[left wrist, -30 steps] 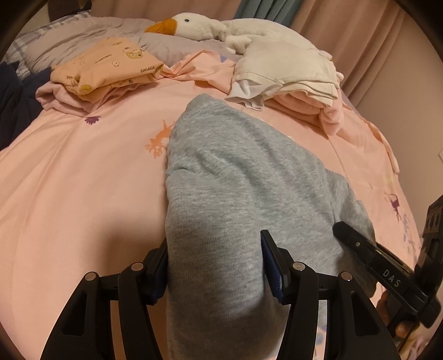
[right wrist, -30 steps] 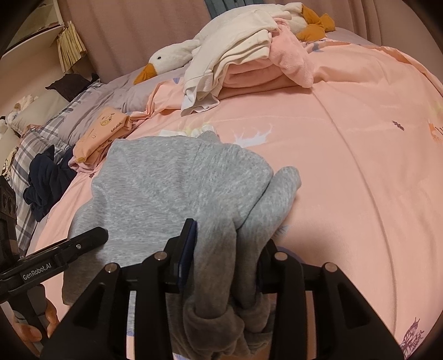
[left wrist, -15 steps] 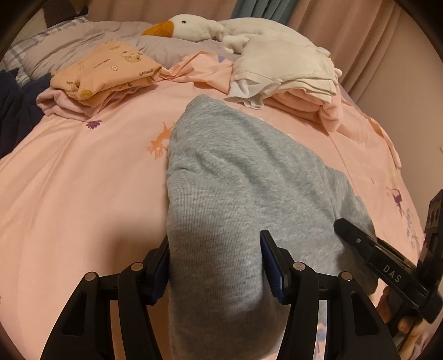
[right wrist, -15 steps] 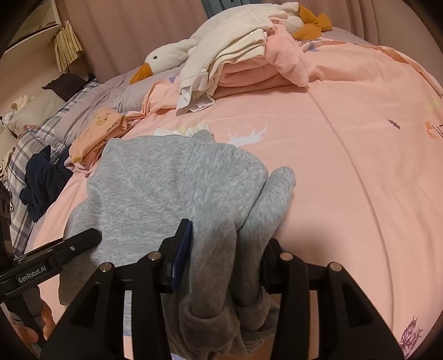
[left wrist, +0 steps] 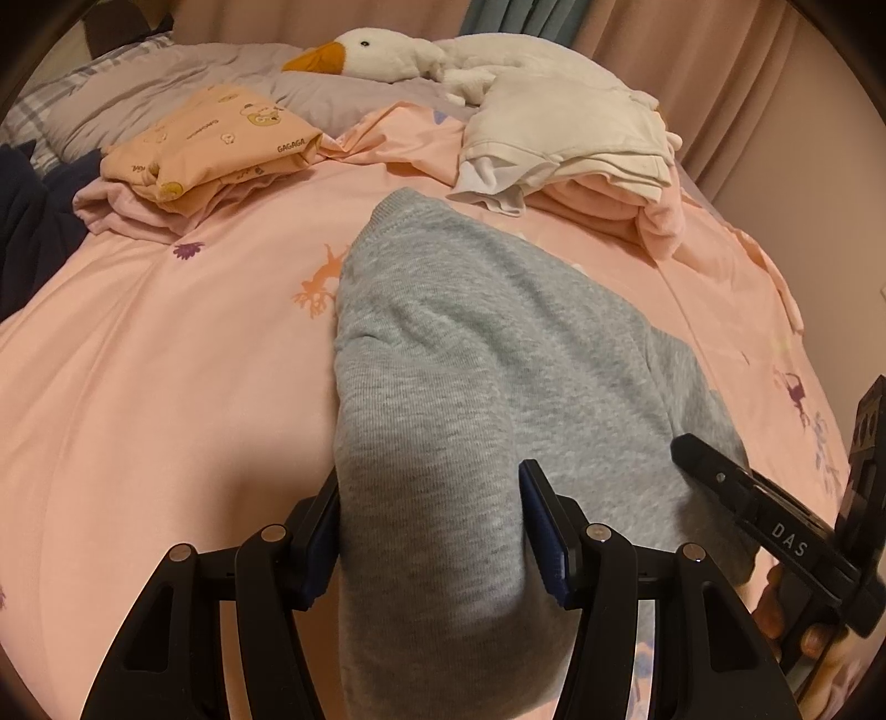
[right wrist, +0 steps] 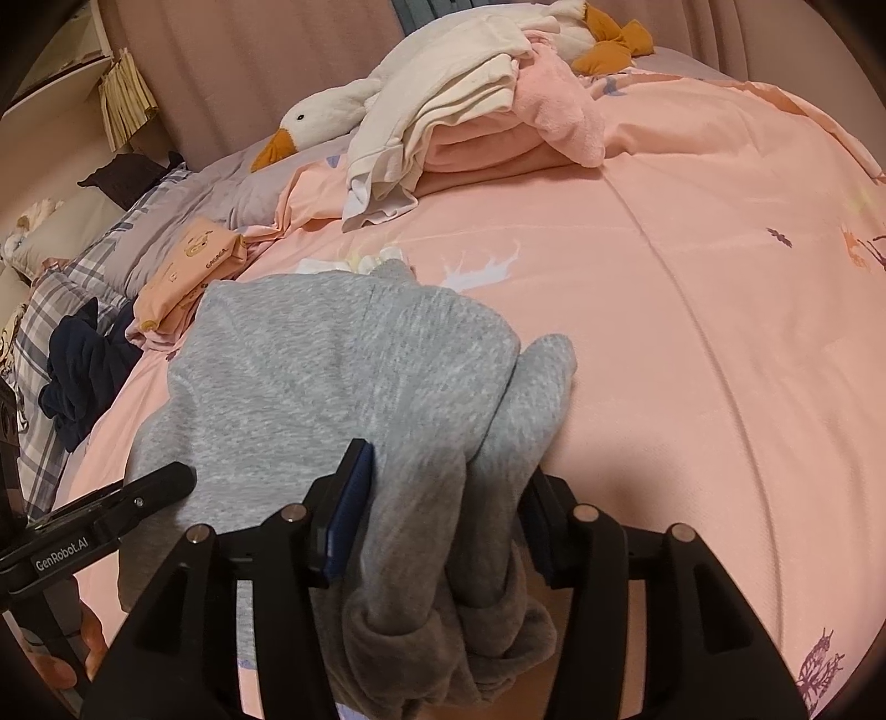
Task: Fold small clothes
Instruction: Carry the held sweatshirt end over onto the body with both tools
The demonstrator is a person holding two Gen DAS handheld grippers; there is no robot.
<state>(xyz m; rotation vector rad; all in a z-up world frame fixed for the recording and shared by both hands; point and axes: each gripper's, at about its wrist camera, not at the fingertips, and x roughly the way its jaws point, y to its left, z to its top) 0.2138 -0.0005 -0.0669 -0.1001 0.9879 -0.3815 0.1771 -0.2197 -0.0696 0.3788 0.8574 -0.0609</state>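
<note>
Heathered grey knit garment (left wrist: 470,354) lies on a pale pink bedsheet (left wrist: 166,360) printed with small orange, purple and white figures. Folded peach cloth (left wrist: 221,138) carries yellow bear motifs and brown lettering; the folded cream-white garment (left wrist: 565,133) is plain. White plush goose (left wrist: 387,52) has an orange beak; the plaid grey-and-white pillow (right wrist: 61,293) bears a navy garment (right wrist: 83,365).

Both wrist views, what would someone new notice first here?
The grey garment spread mid-bed on the pink bedspread, its near edge bunched between both grippers: left gripper, right gripper, whose jaws have just been opening. Behind, a plush goose lies beside stacked folded clothes.
</note>
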